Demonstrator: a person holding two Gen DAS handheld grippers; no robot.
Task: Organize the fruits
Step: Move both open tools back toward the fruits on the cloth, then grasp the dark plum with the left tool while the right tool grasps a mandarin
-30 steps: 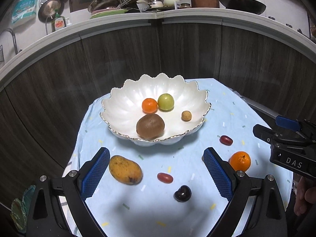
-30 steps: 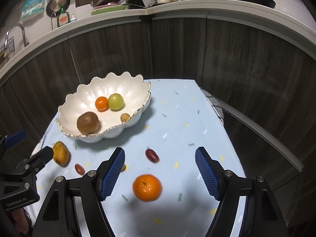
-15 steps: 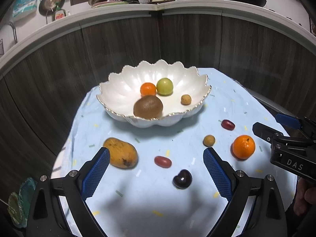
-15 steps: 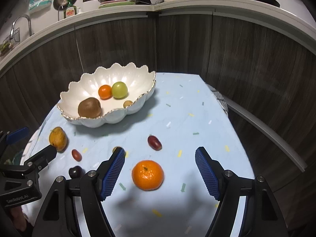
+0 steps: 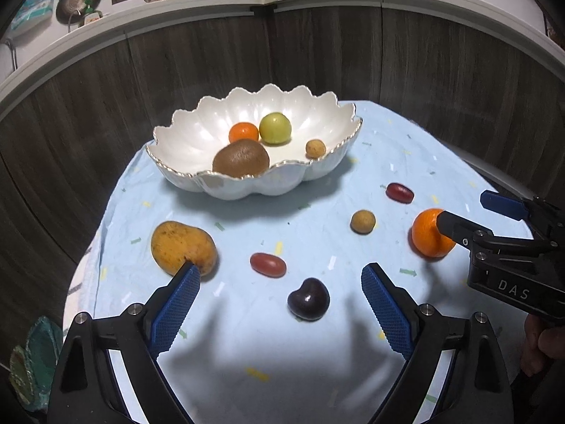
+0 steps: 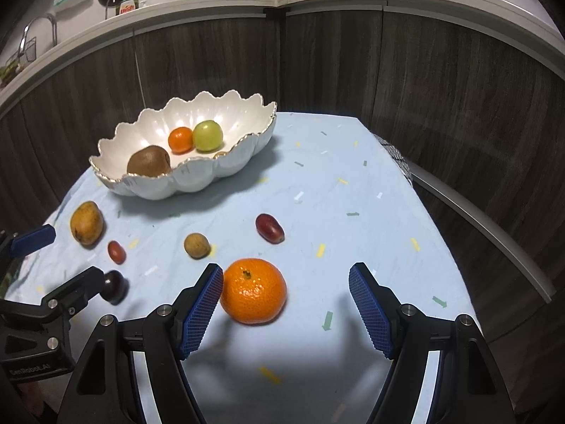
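From your left wrist camera, the left gripper (image 5: 279, 293) stands wide open and holds nothing. The dark cherry (image 5: 308, 299) lies between its fingers, nearer the right one and just ahead of the tips; the red grape (image 5: 268, 265) sits a little further forward, its long axis running across the gap. The mango (image 5: 183, 247) lies to the left, and your left fingertip (image 5: 183, 279) overlaps its near edge, though whether they touch cannot be told. The scalloped white bowl (image 5: 197, 134) stands well beyond, already holding a kiwi (image 5: 241, 157), a small orange, a green fruit and a small tan one. At the right edge your right gripper's fingers bracket the mandarin (image 5: 428, 235).

From your right wrist camera, the right gripper (image 6: 286, 291) is also spread wide and empty. The mandarin (image 6: 253, 290) rests on the blue cloth (image 6: 353, 176) just ahead of the tips, hard against the left finger (image 6: 201, 304), with plenty of room on the right. It is round, so no axis matters; what matters is that it lies off-centre to the left. I would shift the gripper left and forward to centre it before closing. The right hand is clearly the nearer to the mandarin, and the bowl lies ahead and to the left.
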